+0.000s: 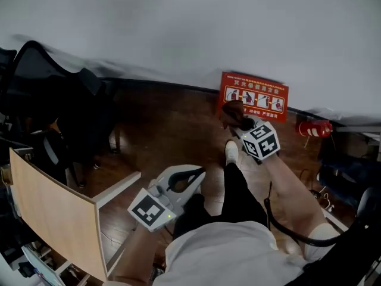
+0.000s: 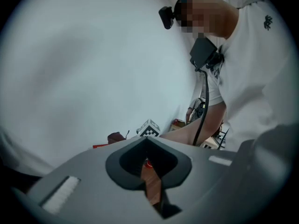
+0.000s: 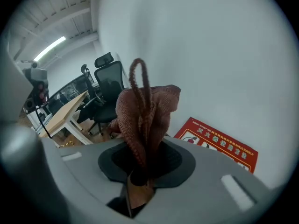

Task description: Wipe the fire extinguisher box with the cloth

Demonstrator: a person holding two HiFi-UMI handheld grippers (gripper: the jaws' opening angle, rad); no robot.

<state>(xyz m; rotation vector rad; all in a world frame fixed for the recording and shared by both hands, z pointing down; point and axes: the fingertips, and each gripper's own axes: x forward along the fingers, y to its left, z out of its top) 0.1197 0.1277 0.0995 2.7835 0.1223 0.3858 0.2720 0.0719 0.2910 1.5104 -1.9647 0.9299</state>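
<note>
Right gripper (image 3: 139, 174): jaws closed on the lower end of the cloth (image 3: 147, 108), a reddish-brown knitted bundle that stands up out of the jaws with one loop at its top. Beyond the cloth, the fire extinguisher box (image 3: 218, 143), red with white pictograms and print, sits at floor level against the white wall (image 1: 178, 28). In the head view the cloth overlaps the box's lower left corner; contact between the two cannot be confirmed. Left gripper (image 2: 152, 174): jaws together with nothing between them, held low over the wood floor (image 1: 166, 130), near the person's dark trouser leg and well apart from the box. White shoe (image 1: 231, 152): just below the right gripper. Periphery: a light wooden desk (image 1: 53, 213) at lower left, a black office chair (image 1: 41, 82) behind it, and a blurred red object (image 1: 315, 128), possibly an extinguisher, right of the box
</note>
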